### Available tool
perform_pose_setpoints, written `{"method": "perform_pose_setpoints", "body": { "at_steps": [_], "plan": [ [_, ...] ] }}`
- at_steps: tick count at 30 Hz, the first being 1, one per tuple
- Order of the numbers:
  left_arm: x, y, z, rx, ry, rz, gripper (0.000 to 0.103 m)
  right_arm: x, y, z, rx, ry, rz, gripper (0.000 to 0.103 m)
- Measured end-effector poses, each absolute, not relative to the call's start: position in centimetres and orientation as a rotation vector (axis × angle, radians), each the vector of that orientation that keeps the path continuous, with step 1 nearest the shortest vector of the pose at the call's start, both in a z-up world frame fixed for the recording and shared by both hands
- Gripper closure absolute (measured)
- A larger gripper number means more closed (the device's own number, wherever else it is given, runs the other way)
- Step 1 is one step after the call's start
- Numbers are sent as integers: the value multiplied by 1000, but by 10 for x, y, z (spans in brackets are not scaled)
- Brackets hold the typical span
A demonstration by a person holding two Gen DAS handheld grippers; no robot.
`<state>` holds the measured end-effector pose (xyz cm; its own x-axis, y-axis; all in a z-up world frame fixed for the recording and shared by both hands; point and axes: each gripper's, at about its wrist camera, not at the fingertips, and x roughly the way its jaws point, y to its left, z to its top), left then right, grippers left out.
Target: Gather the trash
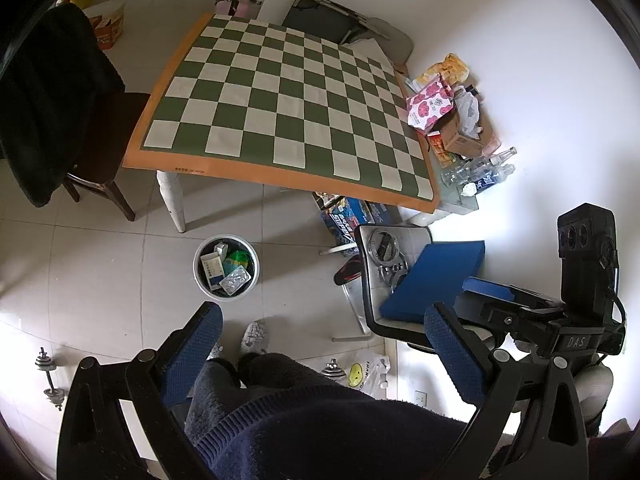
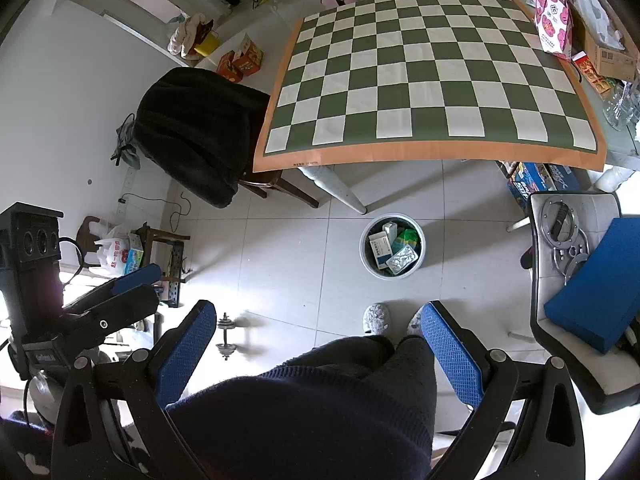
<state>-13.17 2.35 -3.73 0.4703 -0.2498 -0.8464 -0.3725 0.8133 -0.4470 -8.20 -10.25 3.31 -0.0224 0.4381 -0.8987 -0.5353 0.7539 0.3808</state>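
Observation:
A round white trash bin (image 1: 226, 267) stands on the tiled floor in front of the table; it shows in the right wrist view too (image 2: 392, 246). It holds medicine boxes, a blister pack (image 1: 235, 280) and green wrappers. My left gripper (image 1: 324, 354) is open and empty, held high above the floor and my knees, with the bin ahead and to the left. My right gripper (image 2: 316, 354) is open and empty, also held high, with the bin ahead and slightly right. Each gripper appears in the other's view: the right one (image 1: 492, 300) and the left one (image 2: 132, 284).
A table with a green-and-white checkered cloth (image 1: 280, 100) stands beyond the bin. A dark chair with a black coat (image 1: 52, 100) is at its left. Snack bags, a box and bottles (image 1: 460, 128) crowd the right end. A chair with a blue cushion (image 1: 436, 280) is at right.

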Motion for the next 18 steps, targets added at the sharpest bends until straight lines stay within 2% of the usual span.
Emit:
{"method": "perform_pose_setpoints", "body": {
  "at_steps": [18],
  "plan": [
    [-133,27,-36,-647,1096,80,0,-81,-104,32,-87,1391,780,0]
  ]
}}
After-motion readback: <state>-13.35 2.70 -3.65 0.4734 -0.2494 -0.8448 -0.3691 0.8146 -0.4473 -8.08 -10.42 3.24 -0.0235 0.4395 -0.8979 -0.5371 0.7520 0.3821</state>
